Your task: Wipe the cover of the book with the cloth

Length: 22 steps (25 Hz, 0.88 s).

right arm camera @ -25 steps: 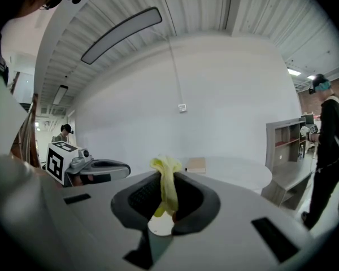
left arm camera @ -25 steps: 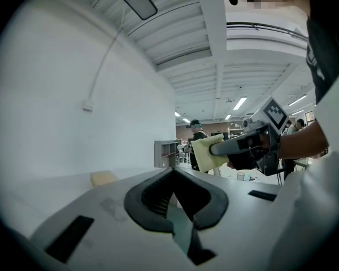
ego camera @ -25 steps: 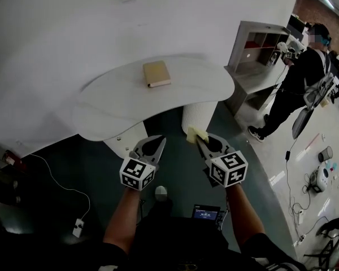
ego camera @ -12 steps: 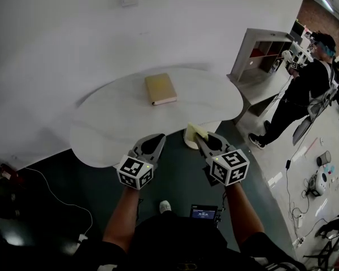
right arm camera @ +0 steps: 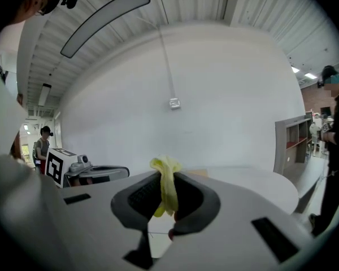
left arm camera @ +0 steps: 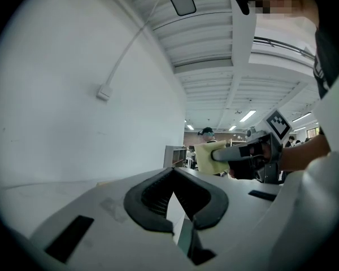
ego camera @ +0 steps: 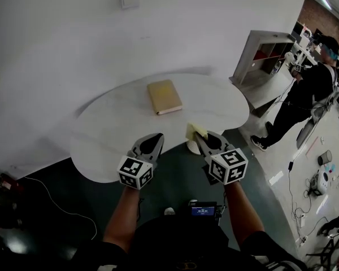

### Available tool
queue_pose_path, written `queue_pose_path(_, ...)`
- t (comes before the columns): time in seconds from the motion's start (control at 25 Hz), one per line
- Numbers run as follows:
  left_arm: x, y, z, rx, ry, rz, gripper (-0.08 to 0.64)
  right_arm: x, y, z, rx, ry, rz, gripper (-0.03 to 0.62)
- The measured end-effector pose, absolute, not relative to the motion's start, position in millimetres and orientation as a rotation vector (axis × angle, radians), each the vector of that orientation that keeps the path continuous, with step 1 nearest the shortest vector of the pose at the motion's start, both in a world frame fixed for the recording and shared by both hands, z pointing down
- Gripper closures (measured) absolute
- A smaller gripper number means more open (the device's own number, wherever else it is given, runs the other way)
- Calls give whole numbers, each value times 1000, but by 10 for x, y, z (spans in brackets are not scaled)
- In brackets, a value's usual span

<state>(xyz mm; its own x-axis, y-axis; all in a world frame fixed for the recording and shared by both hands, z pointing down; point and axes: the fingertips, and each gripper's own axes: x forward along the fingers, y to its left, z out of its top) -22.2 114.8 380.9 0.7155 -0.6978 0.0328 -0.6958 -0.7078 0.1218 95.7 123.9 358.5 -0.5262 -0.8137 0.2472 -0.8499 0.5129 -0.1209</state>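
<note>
A tan book (ego camera: 164,96) lies closed near the middle of the white rounded table (ego camera: 113,123). My right gripper (ego camera: 199,137) is shut on a yellow cloth (ego camera: 194,131), which sticks up between its jaws (right arm camera: 165,192); it hangs over the table's near edge, short of the book. My left gripper (ego camera: 153,140) is shut with nothing in it, beside the right one at the table's near edge. In the left gripper view the cloth (left arm camera: 209,157) and the right gripper (left arm camera: 254,154) show at the right.
A white wall stands behind the table. A grey shelf unit (ego camera: 265,49) stands at the right, with a person in black (ego camera: 305,95) next to it. Cables and small devices (ego camera: 322,179) lie on the floor at the right. The table's pedestal (ego camera: 193,146) shows under the near edge.
Both grippers have moved forward toward the table, from over the dark floor to over its near edge. The book now lies closer. The cloth stays in the right gripper.
</note>
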Motion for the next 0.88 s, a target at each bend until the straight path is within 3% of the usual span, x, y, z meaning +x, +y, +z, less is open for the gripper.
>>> queue_pose_path(0.88,-225,-660,3621,2735,-1417,33,555,938,-718,3478,1232,-2734,340,505)
